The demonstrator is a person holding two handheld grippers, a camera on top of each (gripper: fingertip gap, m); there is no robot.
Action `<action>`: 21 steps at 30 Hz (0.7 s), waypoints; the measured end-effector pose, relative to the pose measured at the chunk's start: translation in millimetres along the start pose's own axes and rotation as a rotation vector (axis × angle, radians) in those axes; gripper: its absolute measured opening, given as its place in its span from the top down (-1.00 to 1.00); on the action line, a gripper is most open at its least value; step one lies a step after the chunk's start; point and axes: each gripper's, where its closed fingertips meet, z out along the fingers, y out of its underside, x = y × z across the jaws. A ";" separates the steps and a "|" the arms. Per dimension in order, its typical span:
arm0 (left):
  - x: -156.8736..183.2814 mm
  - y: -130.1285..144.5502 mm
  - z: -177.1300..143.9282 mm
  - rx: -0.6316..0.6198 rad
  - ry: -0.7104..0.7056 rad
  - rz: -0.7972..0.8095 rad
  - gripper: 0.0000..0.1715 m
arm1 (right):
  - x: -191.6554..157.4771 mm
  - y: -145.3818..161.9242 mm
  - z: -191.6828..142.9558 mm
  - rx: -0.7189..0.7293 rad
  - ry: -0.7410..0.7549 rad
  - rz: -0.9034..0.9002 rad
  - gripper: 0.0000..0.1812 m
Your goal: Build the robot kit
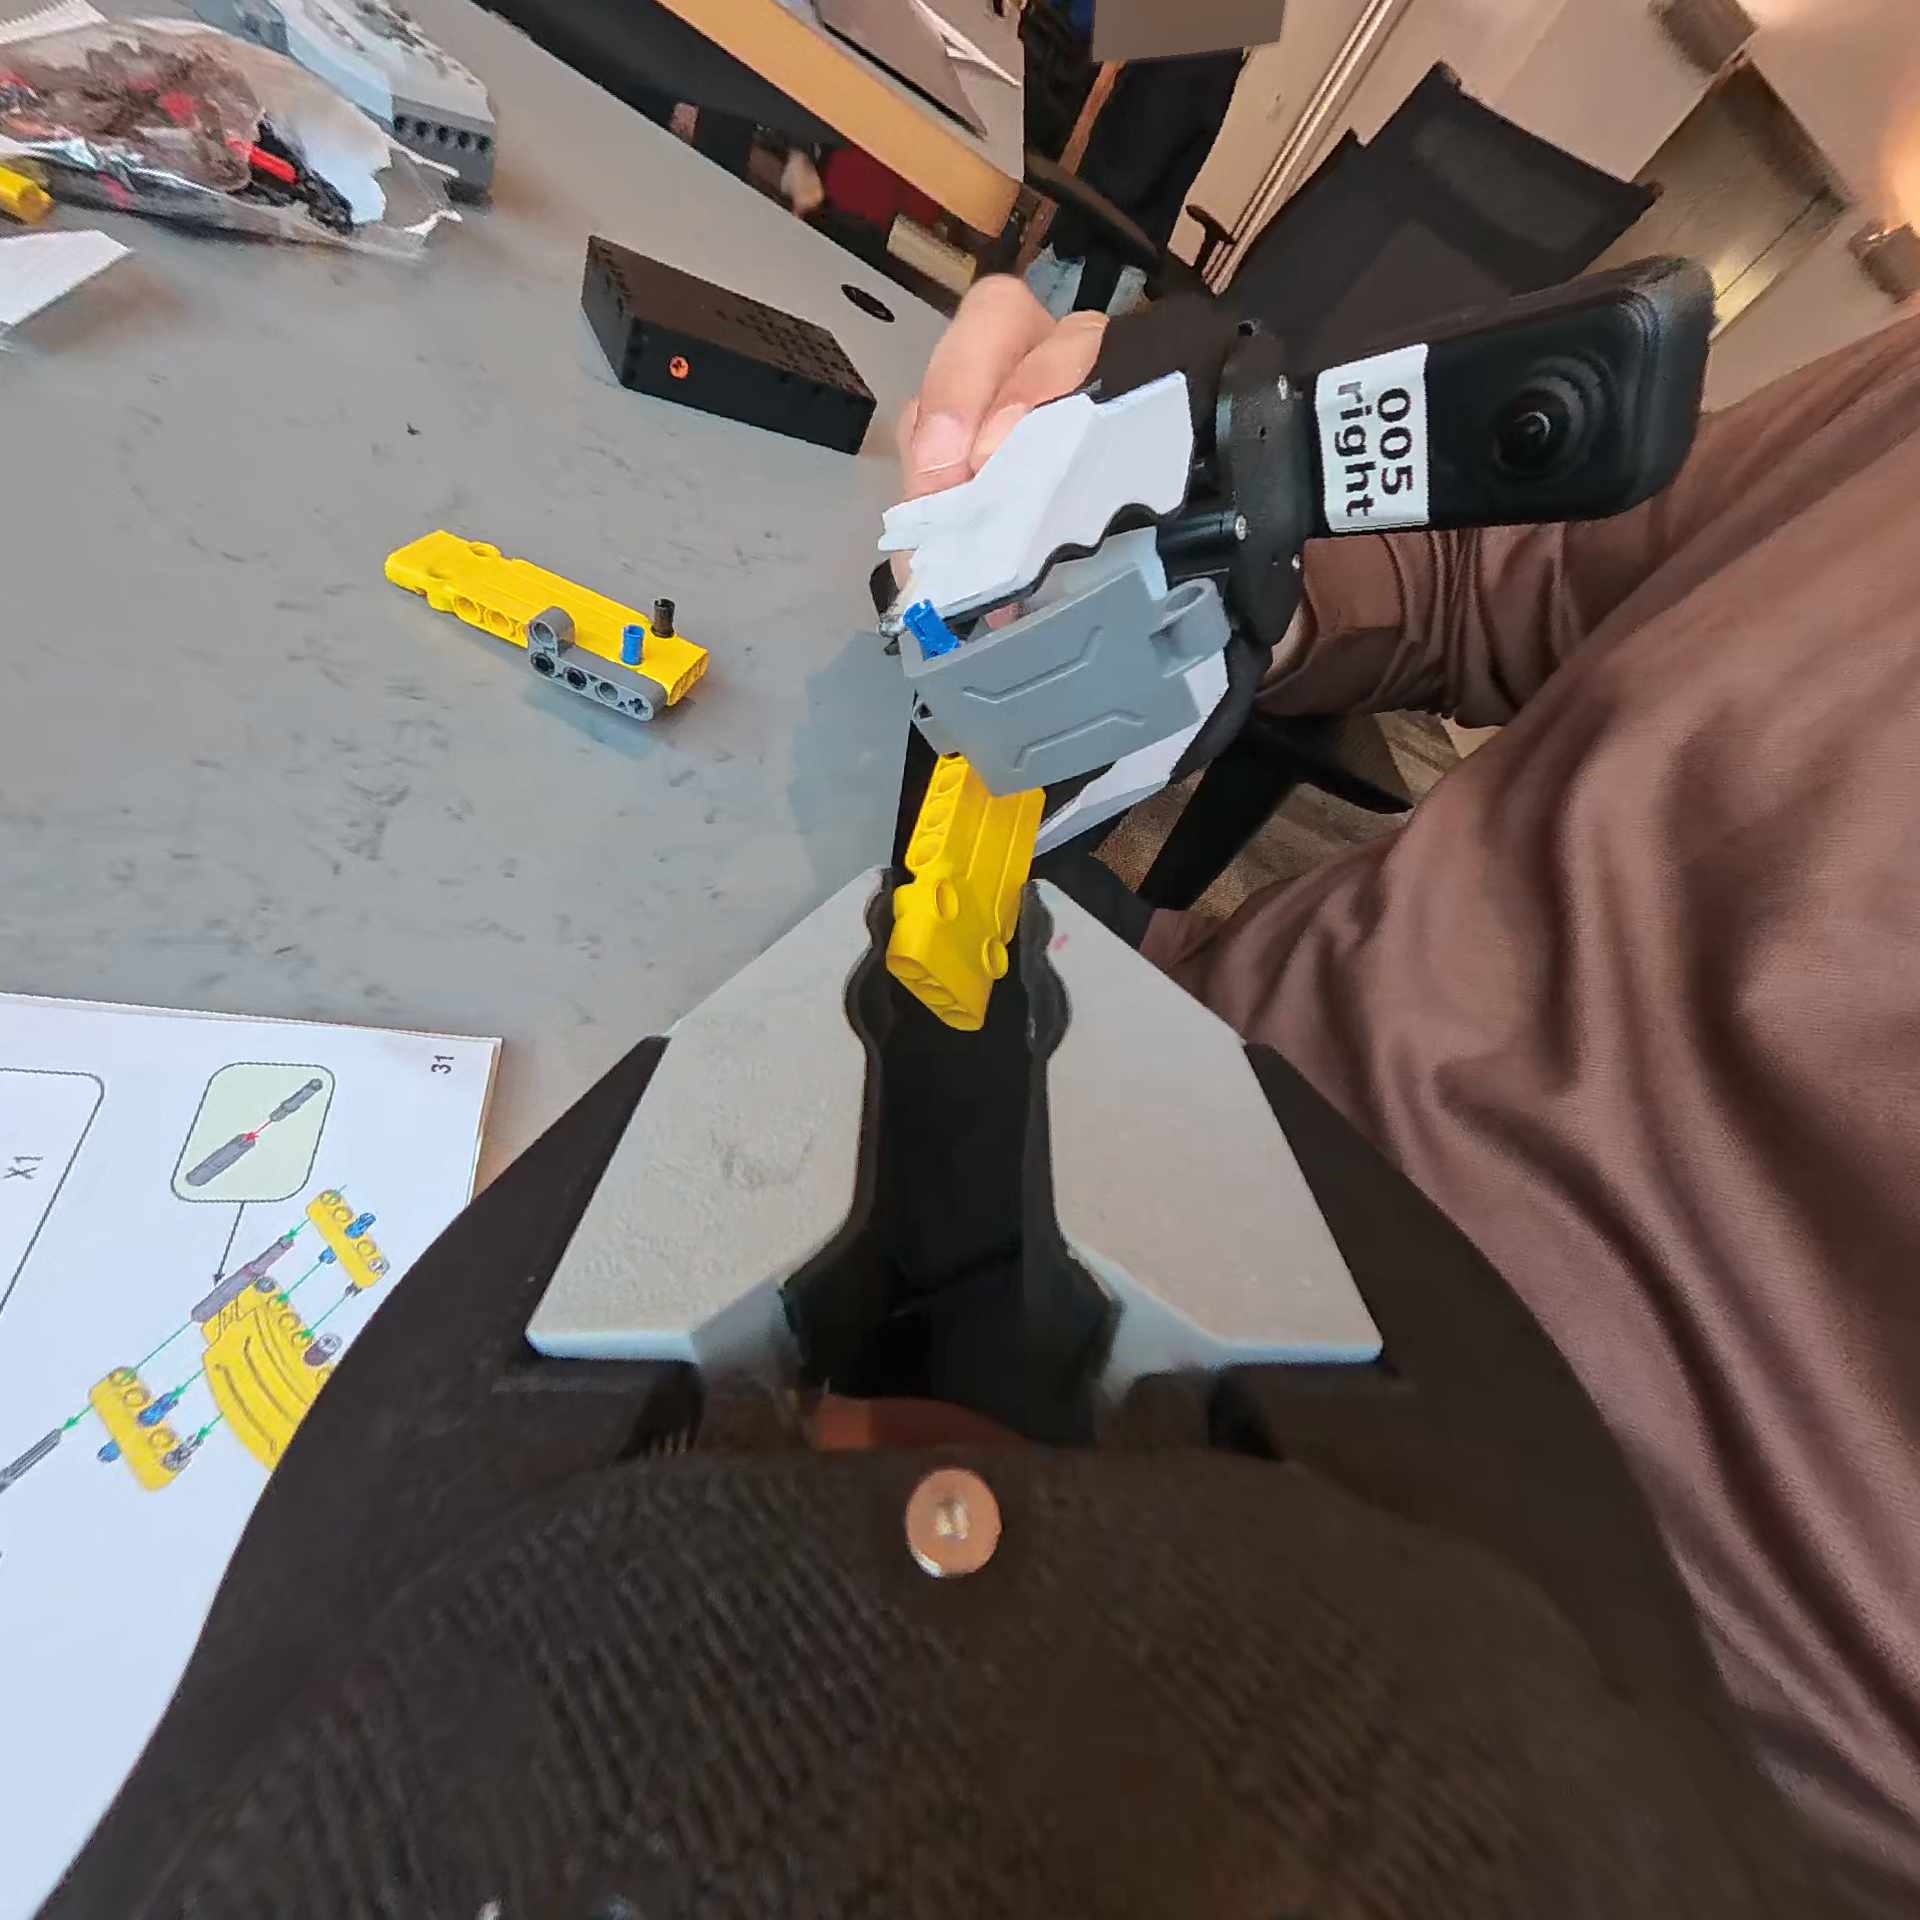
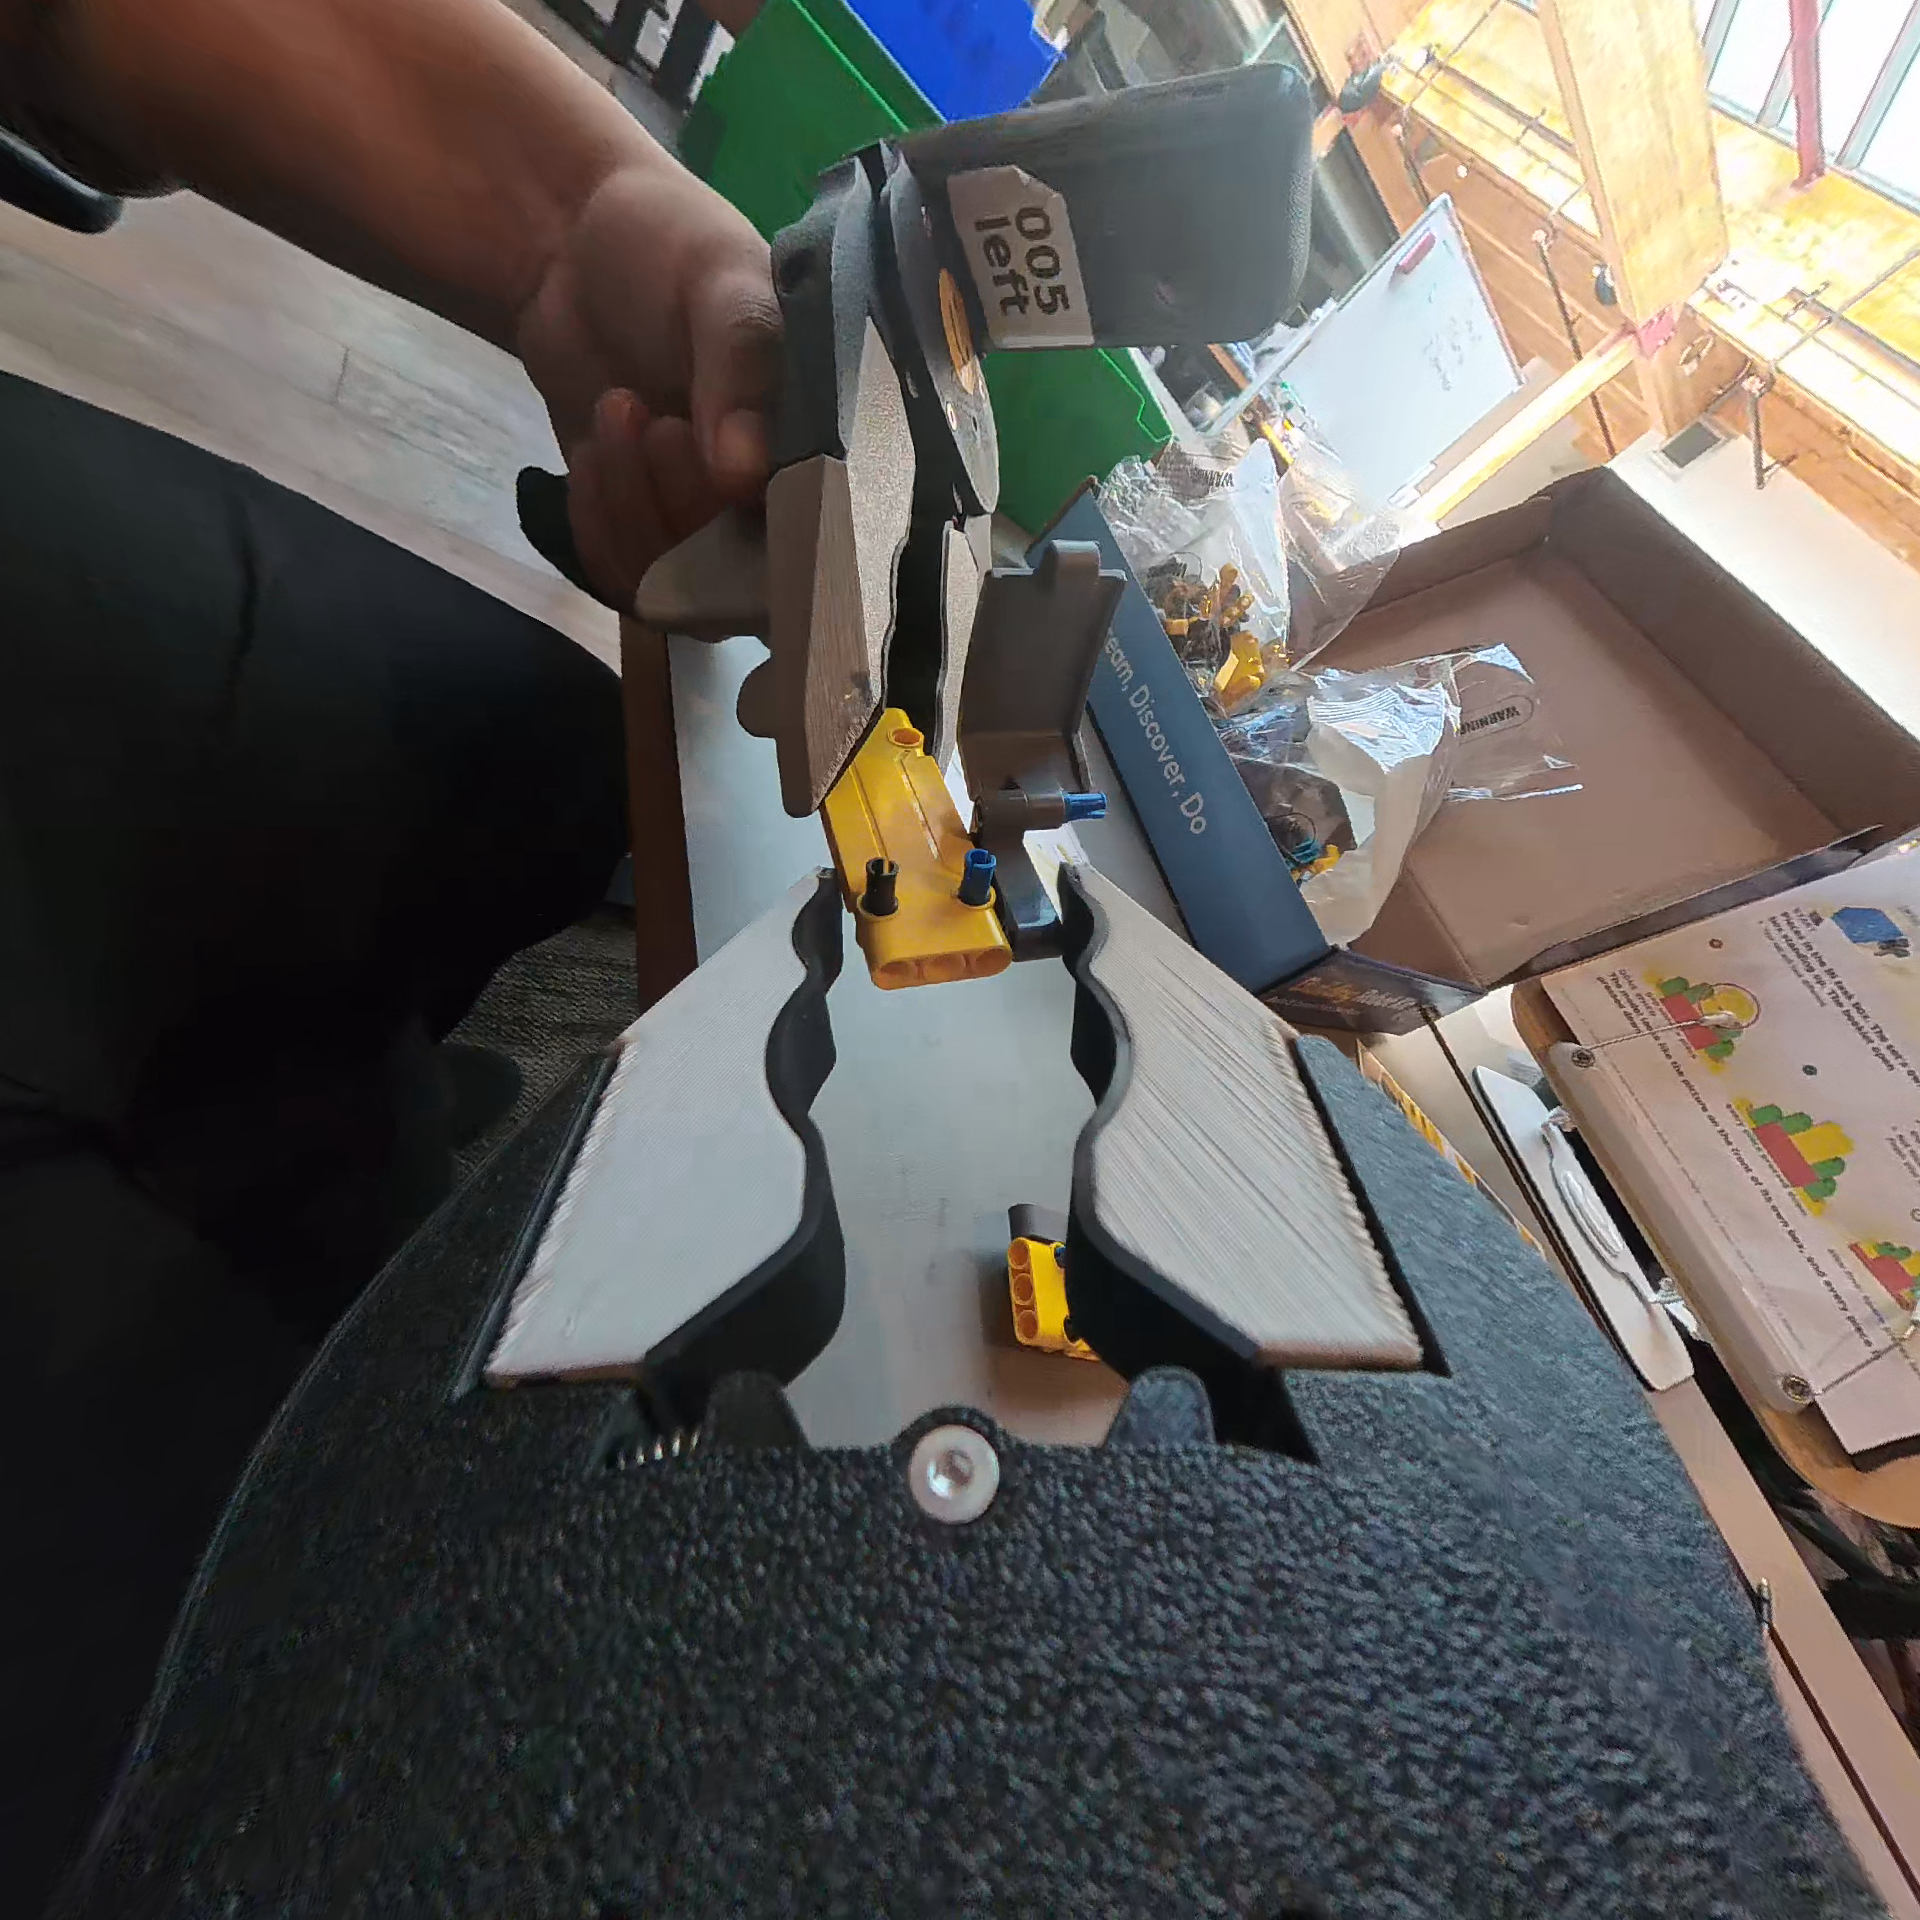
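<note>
My left gripper (image 1: 961, 894) is shut on a yellow beam panel (image 1: 961, 914) and holds it in the air past the table edge. It also shows in the right wrist view (image 2: 894, 769), with the panel (image 2: 920, 883) carrying a black pin (image 2: 881, 883) and a blue pin (image 2: 977, 875). My right gripper (image 2: 945, 894) has its jaws partly apart around a grey motor-like block (image 2: 1029, 665) and the panel's end. In the left wrist view, the right gripper (image 1: 920, 644) clamps the grey block (image 1: 1060, 696), which carries a blue pin (image 1: 925, 629) and sits against the panel's far end.
On the grey table (image 1: 260, 779) lie a second yellow panel with a grey beam and pins (image 1: 545, 613), a black box (image 1: 727, 353), an open instruction booklet (image 1: 208, 1247) and parts bags (image 1: 177, 125). A cardboard box (image 2: 1610, 727) and more bags (image 2: 1351, 748) stand farther off. A person's leg (image 1: 1558, 1039) is at the right. My two grippers' fingertips are within a few centimetres of each other.
</note>
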 end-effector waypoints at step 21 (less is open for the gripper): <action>-3.9 7.1 2.6 -0.047 0.004 -0.090 0.94 | -5.2 17.0 2.4 -0.128 -0.069 -0.165 0.61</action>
